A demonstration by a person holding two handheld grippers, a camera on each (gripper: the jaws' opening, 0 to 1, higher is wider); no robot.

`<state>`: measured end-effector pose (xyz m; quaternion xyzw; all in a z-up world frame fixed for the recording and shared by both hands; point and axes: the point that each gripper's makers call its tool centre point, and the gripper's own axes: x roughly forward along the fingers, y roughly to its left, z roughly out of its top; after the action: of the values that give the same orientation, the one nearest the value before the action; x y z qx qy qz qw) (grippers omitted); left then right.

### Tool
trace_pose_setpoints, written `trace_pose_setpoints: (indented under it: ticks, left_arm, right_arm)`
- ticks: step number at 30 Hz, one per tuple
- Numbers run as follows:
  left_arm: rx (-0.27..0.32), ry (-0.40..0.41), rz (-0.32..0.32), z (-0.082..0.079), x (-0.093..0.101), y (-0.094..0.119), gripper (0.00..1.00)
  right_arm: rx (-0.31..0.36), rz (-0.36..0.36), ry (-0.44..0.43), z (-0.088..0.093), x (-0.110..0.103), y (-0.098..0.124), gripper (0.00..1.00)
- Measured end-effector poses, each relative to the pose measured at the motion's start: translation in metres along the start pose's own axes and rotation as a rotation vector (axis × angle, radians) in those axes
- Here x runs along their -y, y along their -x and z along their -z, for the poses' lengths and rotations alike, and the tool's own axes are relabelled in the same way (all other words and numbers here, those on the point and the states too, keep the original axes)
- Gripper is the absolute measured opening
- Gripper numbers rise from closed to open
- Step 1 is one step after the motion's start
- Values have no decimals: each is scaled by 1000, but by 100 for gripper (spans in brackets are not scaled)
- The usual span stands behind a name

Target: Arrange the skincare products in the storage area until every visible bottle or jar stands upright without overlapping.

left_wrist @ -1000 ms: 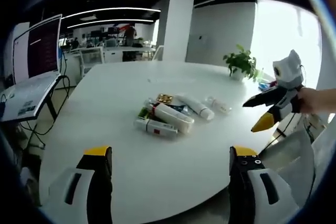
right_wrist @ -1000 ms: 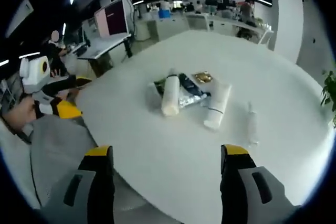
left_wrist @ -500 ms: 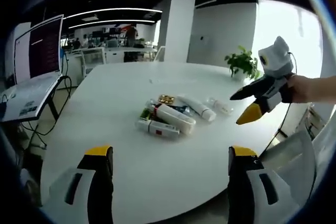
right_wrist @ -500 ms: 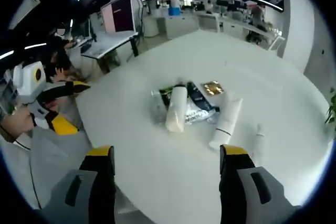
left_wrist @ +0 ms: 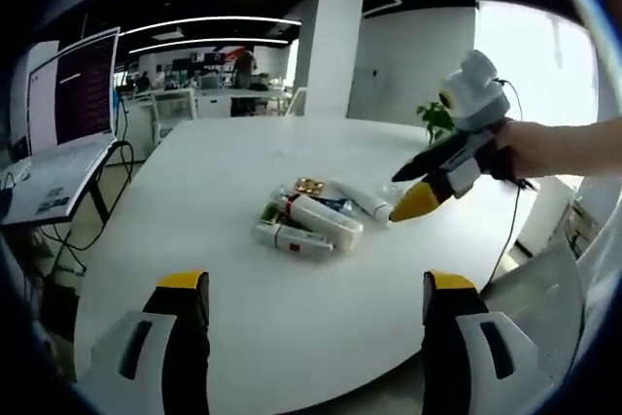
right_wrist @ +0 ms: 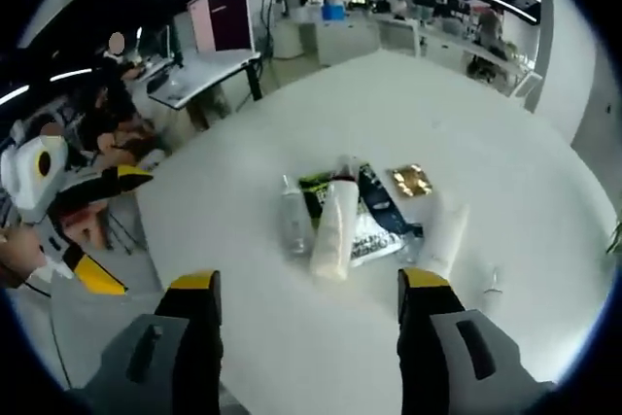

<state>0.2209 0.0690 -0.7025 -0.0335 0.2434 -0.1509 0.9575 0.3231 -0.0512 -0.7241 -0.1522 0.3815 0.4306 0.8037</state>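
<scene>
Several skincare products lie in a heap in the middle of a round white table (left_wrist: 224,157). In the heap are a cream tube (left_wrist: 321,219), a second white tube (left_wrist: 362,199), a flat clear bottle (left_wrist: 292,237) and a gold item (left_wrist: 308,185). My left gripper (left_wrist: 314,284) is open, well short of the heap. My right gripper (left_wrist: 402,191) hangs open over the heap's right end. In the right gripper view the right gripper (right_wrist: 309,284) is open just before the cream tube (right_wrist: 332,230), clear bottle (right_wrist: 294,221), dark sachet (right_wrist: 374,201), white tube (right_wrist: 445,230) and a small bottle (right_wrist: 491,284). The left gripper (right_wrist: 119,225) shows at the left, off the table (right_wrist: 408,104).
A laptop on a stand (left_wrist: 63,94) is left of the table, with a potted plant (left_wrist: 442,116) at the far rim and a grey chair (left_wrist: 549,289) at the right. A monitor (right_wrist: 228,21) and a seated person (right_wrist: 107,94) are beyond the table; a grey chair back (right_wrist: 97,313) is close.
My right gripper has moved in over the table toward the heap, and now hangs over its right end. My left gripper has hardly moved. Both stayed open.
</scene>
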Motion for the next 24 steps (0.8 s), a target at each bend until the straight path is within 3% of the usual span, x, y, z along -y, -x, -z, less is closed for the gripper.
trace_pose_setpoints:
  ticks: [12,24]
  left_arm:
    - [-13,8,-4,3,0,1,84]
    - [-17,11,3,4,0,0,84]
  right_arm:
    - [-36,0,-36,-18,-2,-31,71]
    - [-100,43,-52,-27,30,-69,67]
